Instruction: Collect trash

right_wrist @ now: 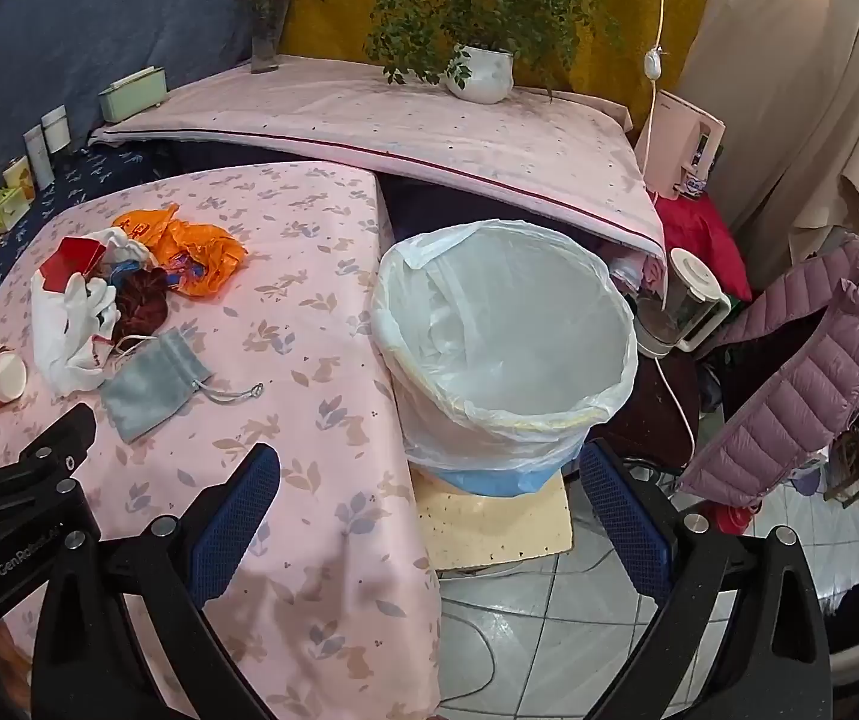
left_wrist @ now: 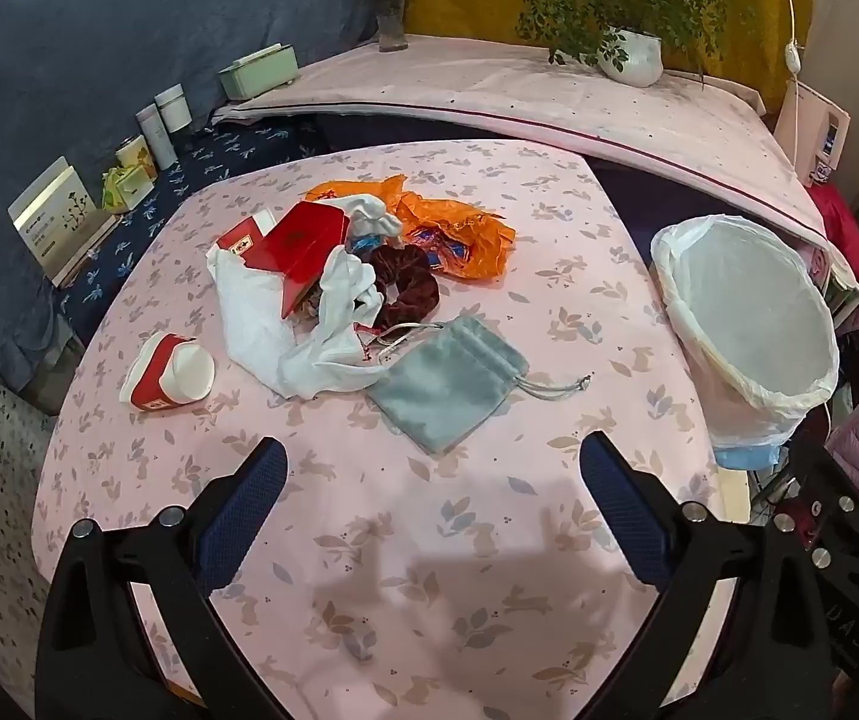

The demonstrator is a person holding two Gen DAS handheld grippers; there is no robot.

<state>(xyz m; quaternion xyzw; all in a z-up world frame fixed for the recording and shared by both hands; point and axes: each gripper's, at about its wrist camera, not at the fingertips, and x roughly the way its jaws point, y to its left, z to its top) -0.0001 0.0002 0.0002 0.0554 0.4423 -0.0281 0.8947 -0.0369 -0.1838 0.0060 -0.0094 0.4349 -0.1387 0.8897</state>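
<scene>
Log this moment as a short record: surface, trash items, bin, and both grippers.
surface: table under a pink leaf-print cloth
trash pile: orange plastic bag, red box, white plastic bag, dark red scrunchie
lying apart: grey drawstring pouch; tipped red-and-white paper cup
bin: bin with white liner, beside the table edge, nothing visible inside
left gripper: open, empty, above the cloth, short of the pouch
right gripper: open, empty, near the bin
</scene>
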